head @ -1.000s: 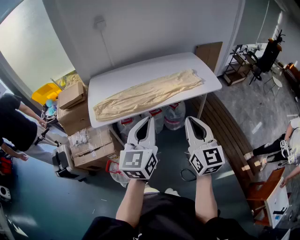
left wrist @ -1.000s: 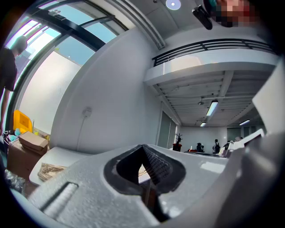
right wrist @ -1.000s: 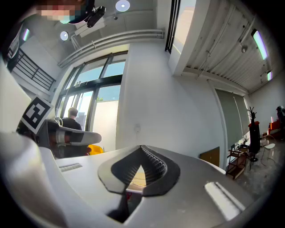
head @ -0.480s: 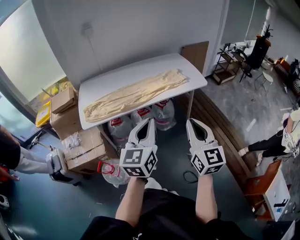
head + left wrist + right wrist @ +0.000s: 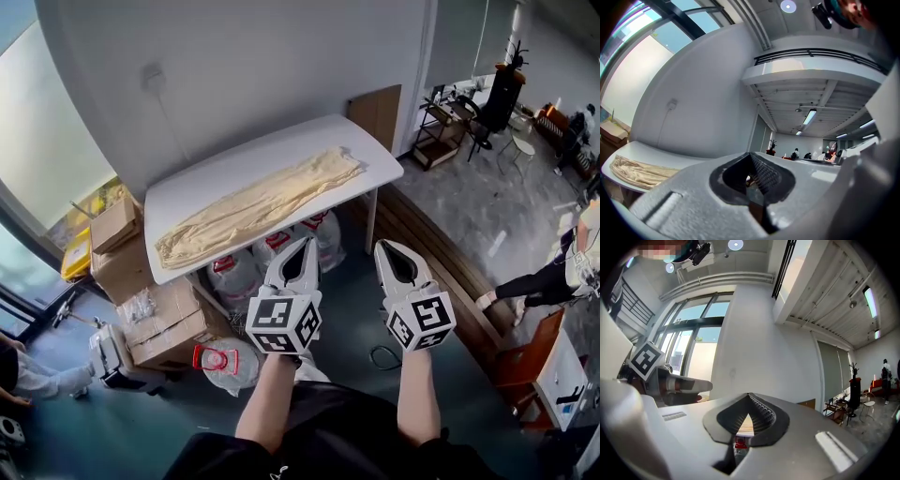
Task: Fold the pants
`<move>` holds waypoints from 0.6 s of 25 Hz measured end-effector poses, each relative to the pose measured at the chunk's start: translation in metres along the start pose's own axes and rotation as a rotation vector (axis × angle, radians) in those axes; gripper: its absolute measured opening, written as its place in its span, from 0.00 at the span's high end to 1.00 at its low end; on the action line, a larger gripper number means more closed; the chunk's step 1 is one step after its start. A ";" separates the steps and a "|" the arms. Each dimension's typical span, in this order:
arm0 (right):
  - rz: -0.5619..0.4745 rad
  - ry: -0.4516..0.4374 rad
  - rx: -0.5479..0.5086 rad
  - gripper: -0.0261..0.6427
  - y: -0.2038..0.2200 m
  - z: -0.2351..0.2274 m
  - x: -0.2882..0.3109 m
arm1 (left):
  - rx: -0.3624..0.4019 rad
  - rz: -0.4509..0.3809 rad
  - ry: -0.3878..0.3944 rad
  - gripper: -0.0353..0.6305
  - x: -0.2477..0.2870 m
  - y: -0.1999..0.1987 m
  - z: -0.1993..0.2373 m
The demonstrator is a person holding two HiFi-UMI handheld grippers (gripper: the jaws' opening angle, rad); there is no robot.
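Note:
Cream pants [image 5: 249, 202] lie stretched lengthwise along a white table [image 5: 202, 176] against the wall in the head view. The left gripper view shows them at its left edge as cream pants [image 5: 640, 171]. Both grippers are held up in front of the table, short of its near edge, and touch nothing. My left gripper [image 5: 303, 243] is shut, tips together, with nothing between them. My right gripper [image 5: 384, 247] is shut as well and holds nothing. In the gripper views my left gripper [image 5: 751, 156] and my right gripper [image 5: 749, 397] show their jaws meeting at the tips.
Water jugs [image 5: 281, 246] stand under the table. Cardboard boxes [image 5: 155, 319] are stacked at its left, with a red-handled bag [image 5: 217, 360] on the floor. A wooden bench [image 5: 441, 253] runs along the right. People stand at the frame's edges.
The table and pants have shifted left and a little down in the head view. Both grippers stay shut, held side by side.

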State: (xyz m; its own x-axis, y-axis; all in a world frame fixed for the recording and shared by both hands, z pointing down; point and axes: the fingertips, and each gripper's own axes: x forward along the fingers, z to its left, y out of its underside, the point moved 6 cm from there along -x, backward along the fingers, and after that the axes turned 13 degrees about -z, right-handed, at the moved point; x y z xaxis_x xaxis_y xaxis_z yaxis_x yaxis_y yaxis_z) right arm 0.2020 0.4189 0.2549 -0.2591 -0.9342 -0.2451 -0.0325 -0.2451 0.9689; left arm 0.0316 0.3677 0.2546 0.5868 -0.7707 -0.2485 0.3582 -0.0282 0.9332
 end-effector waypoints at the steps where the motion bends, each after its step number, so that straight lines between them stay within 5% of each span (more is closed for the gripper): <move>1: 0.005 0.006 -0.008 0.95 0.001 -0.007 0.008 | -0.012 0.002 0.004 0.94 0.010 0.004 0.004; 8: 0.042 -0.007 -0.048 0.95 0.024 -0.028 0.088 | -0.077 -0.014 -0.010 0.94 0.077 0.018 0.063; 15: 0.027 -0.101 -0.020 0.95 0.058 -0.007 0.213 | -0.032 -0.029 -0.193 0.94 0.117 0.007 0.203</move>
State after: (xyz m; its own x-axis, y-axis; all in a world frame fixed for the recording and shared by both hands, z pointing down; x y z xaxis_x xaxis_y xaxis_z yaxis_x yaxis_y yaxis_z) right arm 0.1516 0.2043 0.2586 -0.3553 -0.9101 -0.2134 -0.0053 -0.2263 0.9740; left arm -0.0444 0.1479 0.2843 0.4265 -0.8778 -0.2181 0.3979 -0.0345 0.9168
